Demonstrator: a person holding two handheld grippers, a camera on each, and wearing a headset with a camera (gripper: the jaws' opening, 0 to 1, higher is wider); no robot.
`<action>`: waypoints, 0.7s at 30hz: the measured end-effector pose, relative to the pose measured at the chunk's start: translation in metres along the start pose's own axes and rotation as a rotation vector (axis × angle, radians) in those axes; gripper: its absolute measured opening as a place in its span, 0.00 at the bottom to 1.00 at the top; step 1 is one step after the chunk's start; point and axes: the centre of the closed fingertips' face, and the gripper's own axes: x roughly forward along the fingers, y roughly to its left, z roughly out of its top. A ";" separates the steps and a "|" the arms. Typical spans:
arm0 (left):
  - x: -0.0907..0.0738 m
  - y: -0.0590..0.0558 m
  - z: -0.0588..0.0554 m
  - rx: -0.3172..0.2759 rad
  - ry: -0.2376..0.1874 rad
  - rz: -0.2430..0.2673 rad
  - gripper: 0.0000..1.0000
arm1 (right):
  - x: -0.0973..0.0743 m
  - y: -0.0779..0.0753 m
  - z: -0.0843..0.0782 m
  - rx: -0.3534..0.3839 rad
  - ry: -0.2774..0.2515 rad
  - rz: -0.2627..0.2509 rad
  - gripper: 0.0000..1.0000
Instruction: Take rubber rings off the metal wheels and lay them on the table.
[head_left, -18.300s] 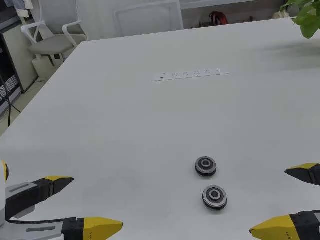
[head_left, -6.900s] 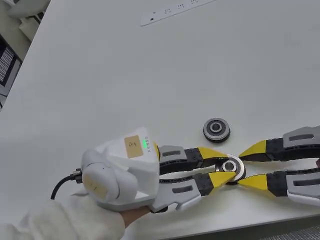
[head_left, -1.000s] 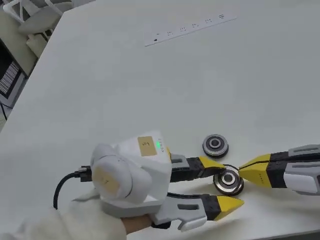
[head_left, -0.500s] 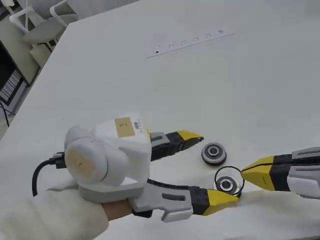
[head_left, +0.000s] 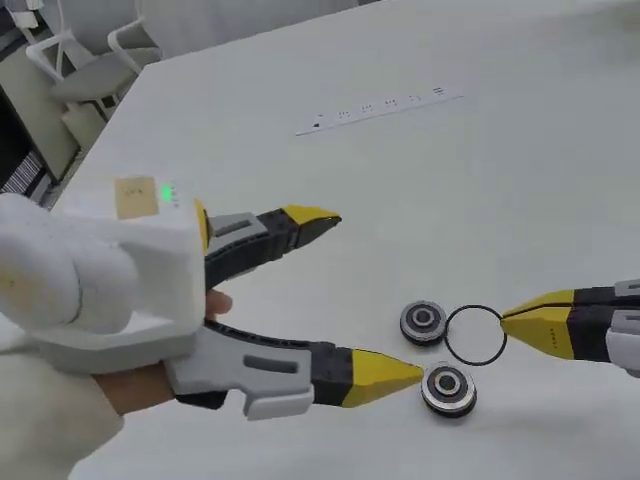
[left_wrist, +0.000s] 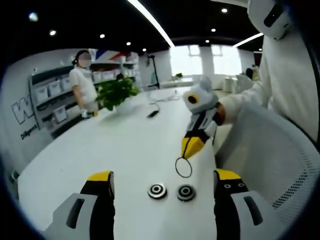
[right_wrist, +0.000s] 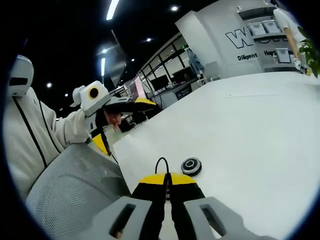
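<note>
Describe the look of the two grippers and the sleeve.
Both have grey-and-black jaws with pointed yellow tips. The left gripper has a bulky white housing with a tan label and a green light; the right gripper has a white body. The sleeve is white and fleecy.

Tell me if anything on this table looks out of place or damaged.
Nothing looks damaged or spilled. The only loose item is a rubber ring, pinched in the shut right gripper beside the far wheel and the near wheel, both lying flat on the table. The left gripper is open and holds nothing.
</note>
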 end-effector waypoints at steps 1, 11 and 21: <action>-0.004 0.001 0.000 0.000 0.000 0.008 0.84 | -0.002 0.001 0.003 -0.004 -0.004 -0.002 0.00; -0.054 0.012 -0.016 -0.024 0.038 0.104 0.92 | -0.011 0.019 0.033 -0.042 -0.048 0.018 0.00; -0.086 0.003 -0.036 -0.086 0.047 0.152 0.99 | -0.007 0.030 0.059 -0.092 -0.067 0.060 0.00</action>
